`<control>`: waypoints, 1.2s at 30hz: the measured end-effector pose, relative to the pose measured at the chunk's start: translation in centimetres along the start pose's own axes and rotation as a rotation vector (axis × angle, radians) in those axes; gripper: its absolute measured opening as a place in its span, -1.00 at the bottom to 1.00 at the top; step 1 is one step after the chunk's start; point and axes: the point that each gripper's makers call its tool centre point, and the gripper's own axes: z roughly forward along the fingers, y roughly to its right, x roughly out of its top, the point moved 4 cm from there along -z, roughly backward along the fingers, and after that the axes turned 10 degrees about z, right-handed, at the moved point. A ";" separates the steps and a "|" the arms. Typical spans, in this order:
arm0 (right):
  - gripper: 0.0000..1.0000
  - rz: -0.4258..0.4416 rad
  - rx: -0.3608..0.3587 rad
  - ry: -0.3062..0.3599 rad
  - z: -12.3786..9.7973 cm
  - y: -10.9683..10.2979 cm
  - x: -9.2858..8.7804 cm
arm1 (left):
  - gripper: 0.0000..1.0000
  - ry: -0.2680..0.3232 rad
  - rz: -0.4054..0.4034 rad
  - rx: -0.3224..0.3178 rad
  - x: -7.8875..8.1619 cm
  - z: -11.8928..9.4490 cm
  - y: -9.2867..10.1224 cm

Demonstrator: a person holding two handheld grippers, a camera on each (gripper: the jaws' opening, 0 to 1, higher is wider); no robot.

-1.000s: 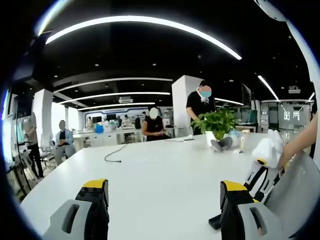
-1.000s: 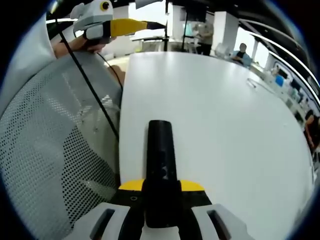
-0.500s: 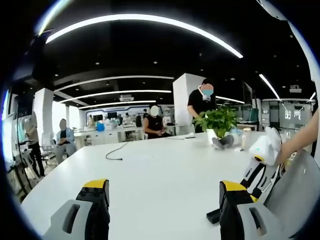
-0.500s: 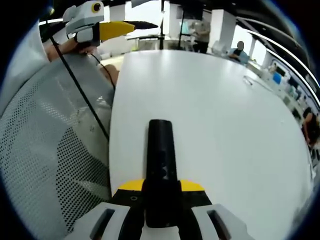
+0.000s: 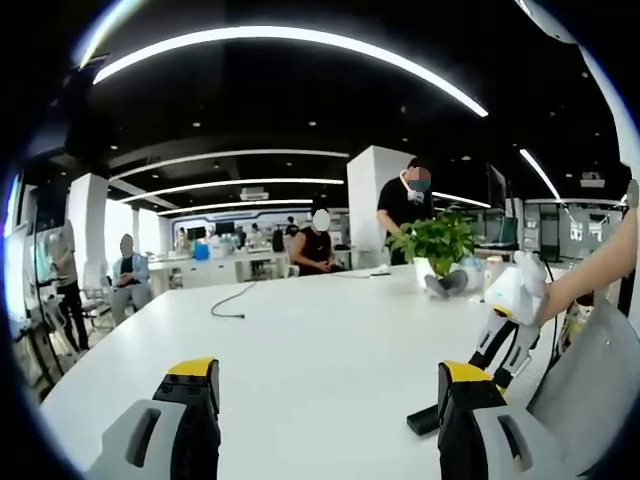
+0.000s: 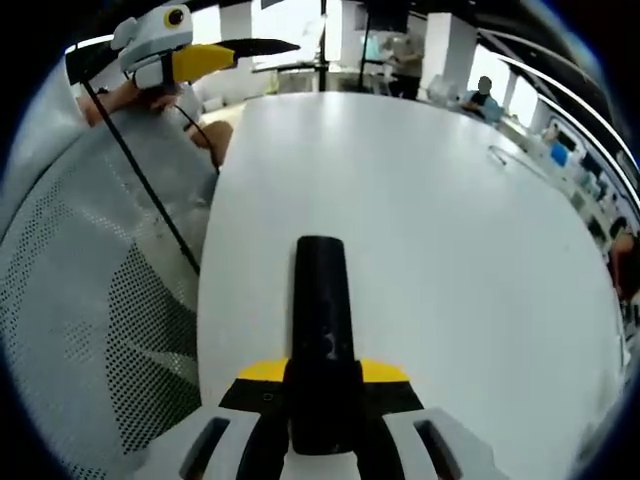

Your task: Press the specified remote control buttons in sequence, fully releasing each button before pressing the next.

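Observation:
A black remote (image 6: 321,320) sticks out forward over the white table (image 6: 450,250), and my right gripper (image 6: 323,372) is shut on its near end. In the left gripper view the same right gripper (image 5: 503,335) comes in from the right, held by a hand, with the remote's tip (image 5: 422,420) low over the table (image 5: 300,340). My left gripper (image 5: 328,372) stands open above the table with nothing between its jaws. In the right gripper view that left gripper (image 6: 175,50) shows sideways at the upper left, held by a hand.
A grey mesh chair back (image 6: 90,300) stands along the table's near edge. A potted plant (image 5: 435,245) and small items sit at the far right of the table, and a black cable (image 5: 232,300) lies at its far side. A person (image 5: 405,210) stands behind the plant; others sit farther back.
The right gripper with the remote has moved further in over the table, toward the left gripper. The left gripper has stayed nearly still and open.

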 end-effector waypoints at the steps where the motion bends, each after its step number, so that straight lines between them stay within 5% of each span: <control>1: -0.58 -0.003 0.002 -0.003 0.0 0.0 0.0 | 0.86 0.002 -0.003 0.002 0.0 0.0 -0.1; 36: -0.58 -0.059 0.021 -0.082 0.2 2.9 1.2 | 0.85 -0.021 -0.013 -0.007 -0.6 0.5 0.2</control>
